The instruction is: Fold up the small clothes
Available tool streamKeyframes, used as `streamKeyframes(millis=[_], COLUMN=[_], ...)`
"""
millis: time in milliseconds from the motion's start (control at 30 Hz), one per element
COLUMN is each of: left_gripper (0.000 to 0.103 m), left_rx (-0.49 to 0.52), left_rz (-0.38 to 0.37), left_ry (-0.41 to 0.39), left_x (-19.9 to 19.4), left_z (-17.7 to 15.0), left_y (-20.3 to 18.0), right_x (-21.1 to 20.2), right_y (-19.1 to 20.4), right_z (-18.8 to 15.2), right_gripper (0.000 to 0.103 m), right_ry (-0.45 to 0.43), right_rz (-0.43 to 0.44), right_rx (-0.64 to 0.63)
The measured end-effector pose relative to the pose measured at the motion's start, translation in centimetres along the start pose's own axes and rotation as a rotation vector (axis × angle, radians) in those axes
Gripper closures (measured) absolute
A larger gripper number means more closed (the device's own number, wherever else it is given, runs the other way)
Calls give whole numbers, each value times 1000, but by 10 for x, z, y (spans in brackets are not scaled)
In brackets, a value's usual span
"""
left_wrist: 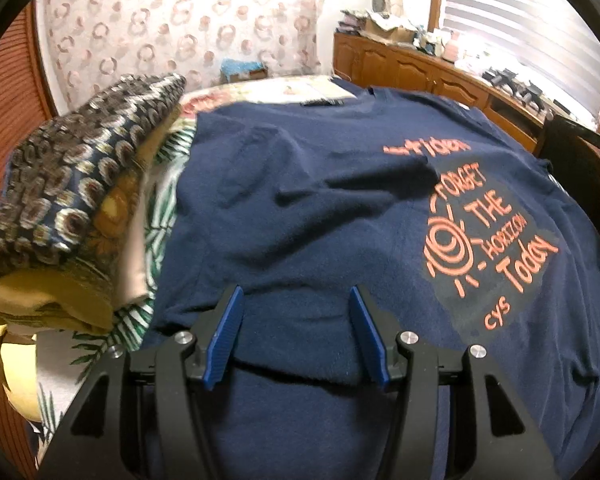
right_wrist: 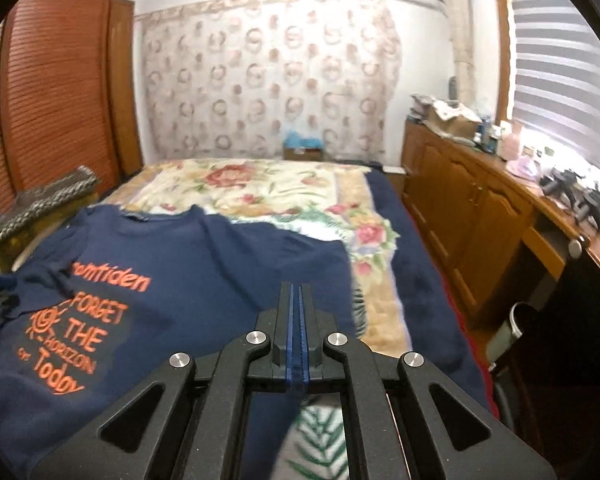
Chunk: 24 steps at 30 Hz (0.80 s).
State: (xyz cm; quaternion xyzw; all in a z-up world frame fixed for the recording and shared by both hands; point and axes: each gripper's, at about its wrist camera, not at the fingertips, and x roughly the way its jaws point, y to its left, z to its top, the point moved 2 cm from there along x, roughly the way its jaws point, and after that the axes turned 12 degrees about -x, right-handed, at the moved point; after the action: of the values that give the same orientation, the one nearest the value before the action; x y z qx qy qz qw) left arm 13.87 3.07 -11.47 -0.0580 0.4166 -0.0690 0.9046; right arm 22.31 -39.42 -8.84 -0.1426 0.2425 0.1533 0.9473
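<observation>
A navy T-shirt (left_wrist: 320,208) with orange lettering lies spread face up on the floral bedspread (right_wrist: 260,184). One sleeve is folded inward across its chest. My left gripper (left_wrist: 296,292) stands open just above the shirt's lower left part, its blue pads (left_wrist: 228,320) apart with cloth under them. In the right wrist view the T-shirt (right_wrist: 204,264) fills the lower left. My right gripper (right_wrist: 296,286) is shut at the shirt's right edge, with a strip of navy cloth pinched between its pads and hanging below them.
A stack of folded clothes (left_wrist: 72,200) sits left of the shirt. A wooden cabinet (right_wrist: 460,200) with clutter on top runs along the right of the bed, with a bin (right_wrist: 508,332) beside it. A louvred wardrobe (right_wrist: 52,80) stands at the left.
</observation>
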Motion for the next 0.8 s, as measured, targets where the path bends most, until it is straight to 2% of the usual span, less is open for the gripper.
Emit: streamKeyframes(millis=[100,167,267,433,633,767,800], left_gripper=[49,49,49,49,49,49,49], left_rx=[-14,-20,-20,-14,-10,5,6], left_rz=[-11,-29,-57,-111,-158,-164,-165], left_ry=[-31,-50,-87,-123,-127,-127,-125], left_x=[-11,-20,-33,-48,-57,-59,-59], left_z=[5,9,13,14,10,11,10], left_y=[-5,-11,-21,-38,-59,-70,-71], right_x=[9,17,28,31,36,44,46], right_y=[0,-7,-19,-30,-40,-47,-50], right_z=[-4,-15,-34,-62,-81,-80,-80], right_gripper=[99,80,61,59,59,60,63], right_ry=[41,84,151,226,298,279,273], right_rz=[16,-12,-3,11,20,67,73], right_rx=[4,24,72,88,98,139,148])
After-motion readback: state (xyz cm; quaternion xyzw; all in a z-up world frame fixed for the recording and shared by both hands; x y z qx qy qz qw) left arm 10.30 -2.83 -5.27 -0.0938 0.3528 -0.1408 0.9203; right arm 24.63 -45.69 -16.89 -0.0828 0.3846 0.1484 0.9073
